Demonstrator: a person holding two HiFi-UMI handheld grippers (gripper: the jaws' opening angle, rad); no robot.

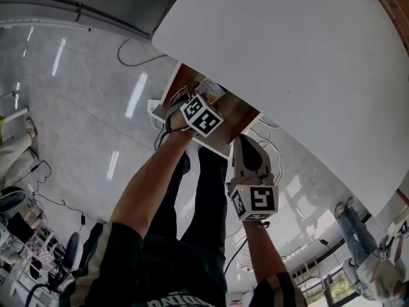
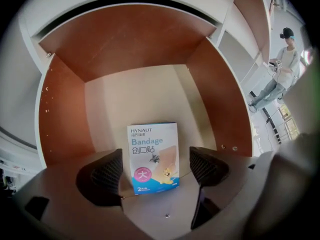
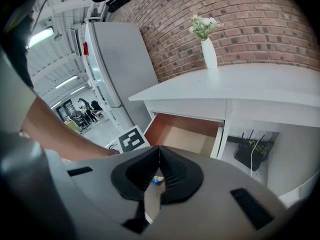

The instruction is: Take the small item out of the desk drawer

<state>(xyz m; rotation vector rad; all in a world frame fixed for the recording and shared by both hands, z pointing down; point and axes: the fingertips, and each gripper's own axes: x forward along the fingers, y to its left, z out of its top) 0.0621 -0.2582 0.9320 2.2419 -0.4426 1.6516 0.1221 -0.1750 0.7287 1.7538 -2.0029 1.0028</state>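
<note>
Hovering over bandage box (image 2: 152,156) in open drawer (image 2: 220,99), left gripper (image 2: 156,160) fingers apart; right gripper (image 3: 159,164) fingers together, outside drawer.

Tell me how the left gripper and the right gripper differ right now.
The left gripper has its jaws wide apart, with the bandage box between them and untouched; the right gripper has its jaws together and empty. The left gripper points down into the open drawer; the right gripper is held outside it. Both carry a marker cube.
</note>
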